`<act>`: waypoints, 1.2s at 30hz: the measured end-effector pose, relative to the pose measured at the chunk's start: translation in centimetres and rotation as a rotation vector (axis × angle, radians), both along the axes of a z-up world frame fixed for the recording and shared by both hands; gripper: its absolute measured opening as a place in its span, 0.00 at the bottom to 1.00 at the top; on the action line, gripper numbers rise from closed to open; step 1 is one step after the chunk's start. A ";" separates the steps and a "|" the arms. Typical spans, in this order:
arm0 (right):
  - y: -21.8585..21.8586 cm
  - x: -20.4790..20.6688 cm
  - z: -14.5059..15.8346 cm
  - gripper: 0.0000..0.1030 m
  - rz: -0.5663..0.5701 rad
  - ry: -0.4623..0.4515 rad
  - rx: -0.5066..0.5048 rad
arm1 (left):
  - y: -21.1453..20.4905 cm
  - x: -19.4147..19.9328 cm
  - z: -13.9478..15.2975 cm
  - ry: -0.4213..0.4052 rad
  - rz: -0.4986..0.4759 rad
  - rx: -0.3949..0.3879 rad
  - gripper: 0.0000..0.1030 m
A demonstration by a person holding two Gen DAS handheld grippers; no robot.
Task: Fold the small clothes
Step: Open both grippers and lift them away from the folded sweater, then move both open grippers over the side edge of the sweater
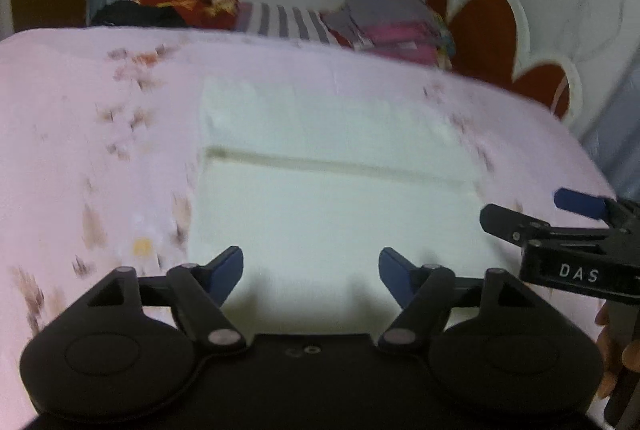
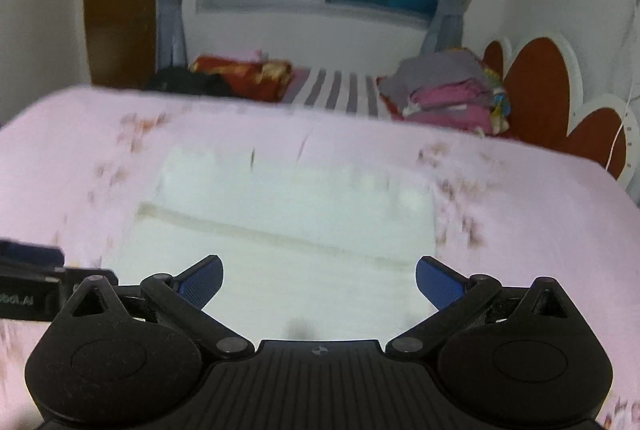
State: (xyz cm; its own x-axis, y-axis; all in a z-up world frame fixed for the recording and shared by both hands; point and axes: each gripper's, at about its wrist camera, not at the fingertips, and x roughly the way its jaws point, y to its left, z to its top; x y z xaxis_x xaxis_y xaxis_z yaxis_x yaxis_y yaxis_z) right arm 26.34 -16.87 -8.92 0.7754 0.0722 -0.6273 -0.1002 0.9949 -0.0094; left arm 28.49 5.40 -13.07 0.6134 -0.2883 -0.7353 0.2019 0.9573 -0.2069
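A white garment [image 1: 332, 182] lies flat on the pink floral bedspread [image 1: 88, 118], with a folded edge across its middle. My left gripper [image 1: 311, 272] is open and empty just above the garment's near edge. The right gripper shows at the right edge of the left wrist view [image 1: 560, 218]. In the right wrist view the same white garment [image 2: 288, 226] lies ahead, and my right gripper [image 2: 319, 284] is open and empty over its near edge. The left gripper shows at the left edge of that view [image 2: 32, 262].
A stack of folded clothes [image 2: 448, 94] sits at the far right of the bed, by a red and white headboard [image 2: 540, 82]. A red cloth [image 2: 244, 70] and a black cloth [image 2: 184, 80] lie at the far left. A striped sheet [image 2: 336, 86] lies between.
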 end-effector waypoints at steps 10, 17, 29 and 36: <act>0.3 -5.8 -7.4 0.55 -0.010 0.170 0.032 | -0.3 -4.2 -6.4 0.101 -0.039 0.077 0.55; -2.8 -8.7 -9.9 0.55 -0.105 0.234 -0.011 | 0.3 -6.1 -6.2 0.092 -0.002 0.114 0.56; 0.4 -12.2 -6.9 0.55 -0.016 0.179 0.023 | -1.6 -9.9 -5.0 0.079 -0.037 0.098 0.58; 1.2 -13.5 -9.6 0.55 -0.004 0.244 0.010 | -1.8 -11.4 -6.6 0.073 -0.053 0.165 0.58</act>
State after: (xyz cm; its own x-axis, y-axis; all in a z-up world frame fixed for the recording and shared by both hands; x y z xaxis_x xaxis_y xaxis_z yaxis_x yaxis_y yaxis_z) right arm 12.80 -15.71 -18.47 0.6013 0.0761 -0.7954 -0.0940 0.9953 0.0241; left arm 17.06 3.60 -19.66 0.5441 -0.1903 -0.8171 0.2429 0.9680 -0.0637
